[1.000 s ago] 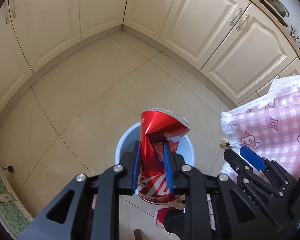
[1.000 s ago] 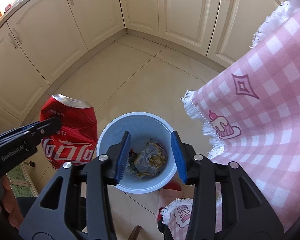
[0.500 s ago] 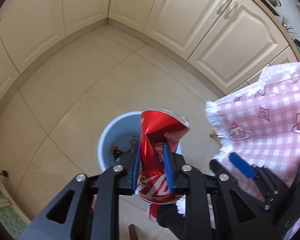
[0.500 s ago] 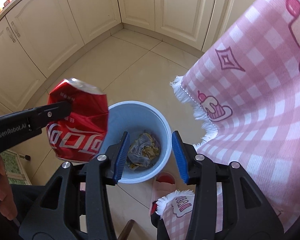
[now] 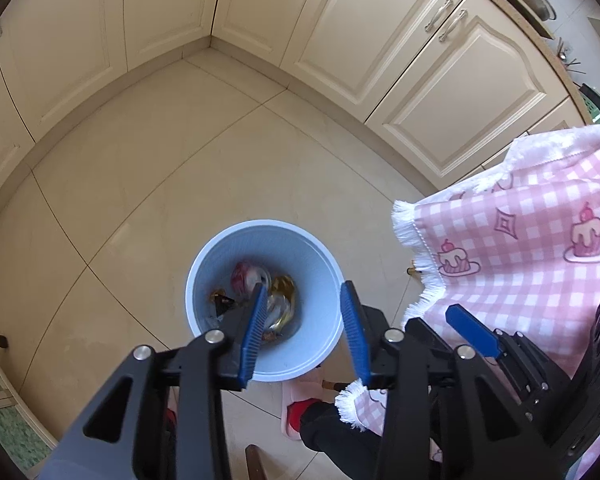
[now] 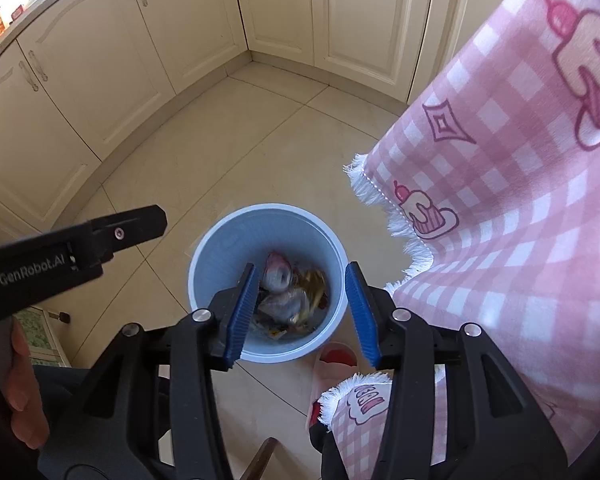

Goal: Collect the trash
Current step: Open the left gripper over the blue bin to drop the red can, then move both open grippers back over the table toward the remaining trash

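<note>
A: We've let the can (image 5: 249,277) go; our left tongs (image 5: 303,334), jaws opening, hold nothing now.

B: Yes, it lies in the bin (image 5: 204,264) among wrappers (1 piece fewer to collect). Our right tongs (image 6: 302,312) hang part-open, empty, above it.

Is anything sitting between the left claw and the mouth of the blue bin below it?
Nothing visible does. The left claw, its jaws opening with nothing between them, hangs right over the blue bin, whose mouth is uncovered. The pink checked cloth hangs off to the side, clear of the rim.
</note>
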Demonstrator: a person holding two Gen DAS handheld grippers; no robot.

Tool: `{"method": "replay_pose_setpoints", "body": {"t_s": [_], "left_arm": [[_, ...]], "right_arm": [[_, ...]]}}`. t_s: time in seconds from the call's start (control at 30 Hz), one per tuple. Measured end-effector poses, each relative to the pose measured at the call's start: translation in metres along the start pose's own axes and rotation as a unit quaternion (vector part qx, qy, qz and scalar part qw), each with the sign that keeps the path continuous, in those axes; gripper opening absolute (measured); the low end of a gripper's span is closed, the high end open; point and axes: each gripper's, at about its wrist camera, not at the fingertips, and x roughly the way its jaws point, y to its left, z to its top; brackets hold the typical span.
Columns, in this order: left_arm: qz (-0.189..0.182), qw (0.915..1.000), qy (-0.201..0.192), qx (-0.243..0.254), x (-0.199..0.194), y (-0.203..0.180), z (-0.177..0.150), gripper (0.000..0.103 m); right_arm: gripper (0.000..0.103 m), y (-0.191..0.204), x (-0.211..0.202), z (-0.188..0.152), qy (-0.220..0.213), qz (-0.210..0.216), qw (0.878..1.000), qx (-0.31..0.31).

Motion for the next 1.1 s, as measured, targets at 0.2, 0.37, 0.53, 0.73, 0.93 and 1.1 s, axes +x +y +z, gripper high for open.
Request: {"method": "replay_pose_setpoints", "body": {"t_s": [0.2, 0.37, 0.53, 0.73, 0.93, 1.1], "left_arm": [[-0.004, 0.9997, -0.024, 0.003, -0.034, -0.004, -0.005, 0.037], [0.000, 0.9979, -0.063, 0.015, -0.078, -0.016, -0.012, 0.041], [0.004, 0.9924, -0.117, 0.038, -0.137, -0.030, -0.020, 0.045], [0.001, 0.9763, -0.203, 0.073, -0.222, -0.060, -0.037, 0.053], [-0.026, 0.9612, -0.254, 0.104, -0.275, -0.099, -0.052, 0.059], [-0.060, 0.9540, -0.256, 0.144, -0.289, -0.145, -0.062, 0.059]], "right_arm": [[0.046, 0.007, -0.034, 0.000, -0.020, 0.008, 1.000, -0.007], [0.046, 0.016, -0.070, 0.001, -0.040, 0.017, 0.999, -0.012], [0.048, 0.029, -0.127, 0.002, -0.082, 0.033, 0.996, -0.028], [0.050, 0.044, -0.210, -0.001, -0.156, 0.036, 0.986, -0.052], [0.054, 0.029, -0.291, -0.014, -0.223, 0.009, 0.973, -0.054], [0.055, -0.017, -0.334, -0.029, -0.253, -0.030, 0.967, -0.026]]}}
